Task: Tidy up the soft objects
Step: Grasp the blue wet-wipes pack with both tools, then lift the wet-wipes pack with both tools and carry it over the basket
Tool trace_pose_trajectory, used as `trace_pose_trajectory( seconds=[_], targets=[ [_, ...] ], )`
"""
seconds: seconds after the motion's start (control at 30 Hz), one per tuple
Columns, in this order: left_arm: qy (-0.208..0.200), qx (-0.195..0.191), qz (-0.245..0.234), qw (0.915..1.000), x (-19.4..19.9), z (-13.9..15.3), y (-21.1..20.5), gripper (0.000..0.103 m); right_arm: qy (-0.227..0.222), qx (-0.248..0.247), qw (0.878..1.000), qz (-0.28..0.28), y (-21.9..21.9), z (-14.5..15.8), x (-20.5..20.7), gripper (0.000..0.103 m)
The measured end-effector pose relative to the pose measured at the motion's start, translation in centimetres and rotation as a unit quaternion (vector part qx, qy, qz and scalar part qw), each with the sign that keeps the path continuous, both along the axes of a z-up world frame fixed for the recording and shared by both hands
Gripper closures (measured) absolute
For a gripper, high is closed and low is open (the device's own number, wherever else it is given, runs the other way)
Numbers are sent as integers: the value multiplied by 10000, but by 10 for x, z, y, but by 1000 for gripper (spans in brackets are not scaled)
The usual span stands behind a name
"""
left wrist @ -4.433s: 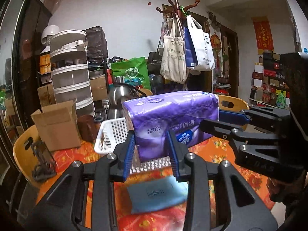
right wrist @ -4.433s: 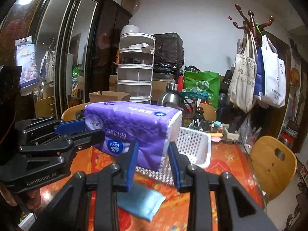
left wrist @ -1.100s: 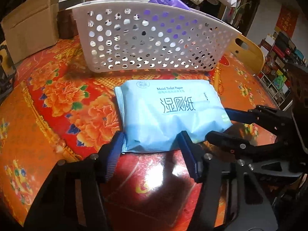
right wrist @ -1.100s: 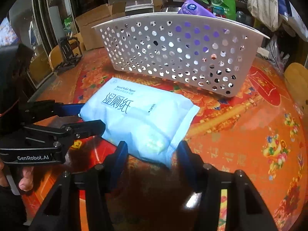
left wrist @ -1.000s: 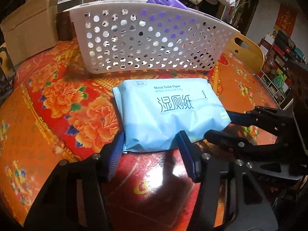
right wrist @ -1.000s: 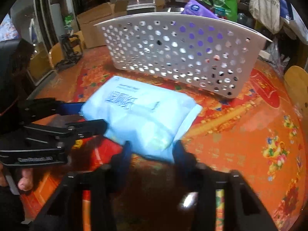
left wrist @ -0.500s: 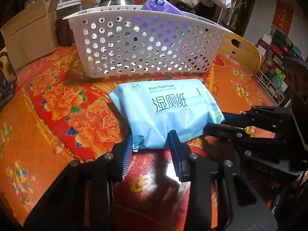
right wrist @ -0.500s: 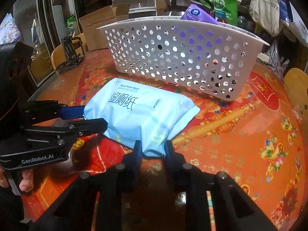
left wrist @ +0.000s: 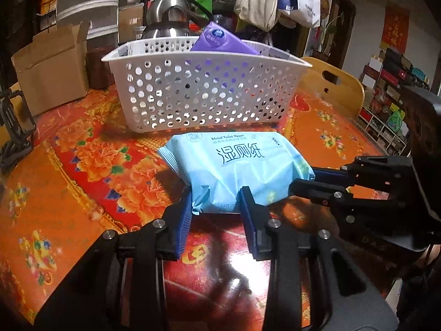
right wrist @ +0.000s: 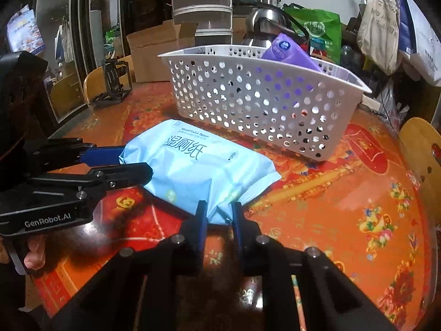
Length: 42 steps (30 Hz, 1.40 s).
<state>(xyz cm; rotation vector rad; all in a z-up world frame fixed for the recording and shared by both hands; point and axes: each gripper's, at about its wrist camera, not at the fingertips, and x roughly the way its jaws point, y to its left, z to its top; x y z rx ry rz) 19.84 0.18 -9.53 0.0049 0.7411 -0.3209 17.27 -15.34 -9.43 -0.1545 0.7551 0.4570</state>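
Note:
A light blue pack of moist toilet paper is held a little above the red floral table, in front of the white perforated basket. My left gripper is shut on the pack's near edge. My right gripper is shut on the pack's other end. A purple tissue pack leans inside the basket, also seen in the right wrist view. Each gripper shows in the other's view.
A cardboard box, a steel kettle and stacked clear containers stand behind the basket. A wooden chair is at the right. A black metal frame sits at the table's left edge.
Both grippers have closed on the blue pack and lifted it slightly off the table. Earlier the purple pack was carried and placed in the basket.

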Motion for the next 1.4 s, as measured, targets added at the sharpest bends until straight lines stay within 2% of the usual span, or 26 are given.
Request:
trace_pose_trajectory(
  seconds=[0.3, 0.6, 0.8, 0.97, 1.2, 1.4],
  targets=[
    [-539, -123, -6, 9985, -26, 31, 4, 72, -475, 25, 9989, -3, 0, 32, -21, 88],
    [-974, -157, 11, 9951, -56, 80, 3, 72, -992, 41, 9951, 22, -2, 76, -44, 88],
    [-1255, -144, 15, 9920, -62, 115, -1, 72, -1281, 64, 9917, -7, -4, 109, -48, 88],
    [-1480, -90, -24, 9889, -56, 146, -6, 72, -1491, 87, 9888, -68, -7, 134, -44, 88],
    [-1701, -32, -1, 9854, -37, 185, -7, 72, -1665, 44, 9860, -70, -7, 167, -18, 88],
    [-1748, -45, 50, 9846, 6, 207, -5, 72, -1689, 100, 9854, -165, -6, 182, 22, 88]
  ],
)
